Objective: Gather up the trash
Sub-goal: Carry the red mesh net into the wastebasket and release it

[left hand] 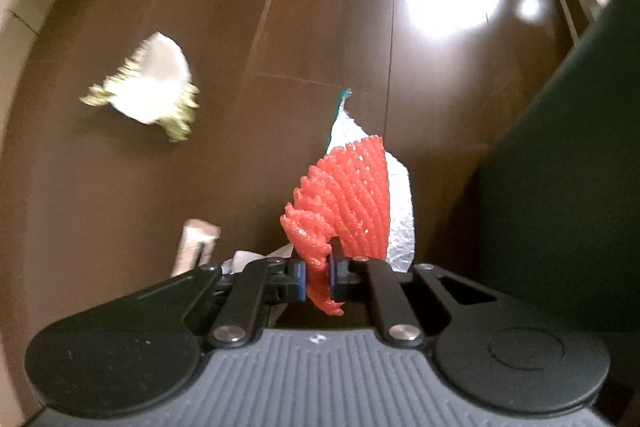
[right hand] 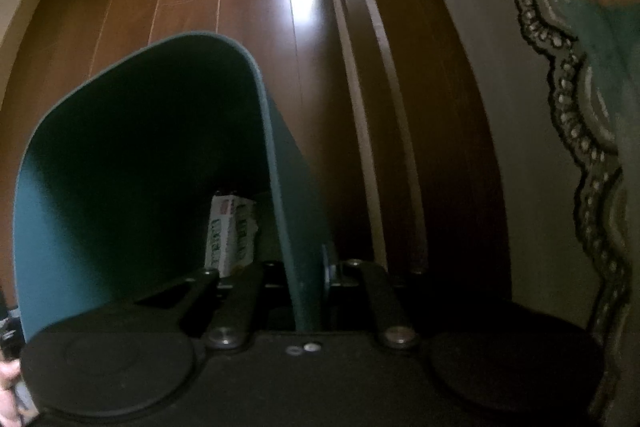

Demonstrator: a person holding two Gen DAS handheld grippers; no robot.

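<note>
My left gripper (left hand: 318,277) is shut on a piece of red foam fruit netting (left hand: 348,203) and holds it above the dark wood floor. A silver foil wrapper (left hand: 400,211) lies on the floor behind the netting. A white crumpled wrapper with yellow-green fringe (left hand: 150,89) lies on the floor to the upper left. My right gripper (right hand: 308,277) is shut on the rim wall of a dark green bin (right hand: 140,155). A printed paper carton (right hand: 230,235) stands inside the bin. The bin's side (left hand: 568,163) fills the right of the left wrist view.
A small beige box (left hand: 196,247) lies on the floor near my left gripper. A dark wooden furniture frame (right hand: 376,107) stands right of the bin. A patterned rug edge (right hand: 576,131) runs along the far right. A pale wall base (left hand: 20,7) curves at the left.
</note>
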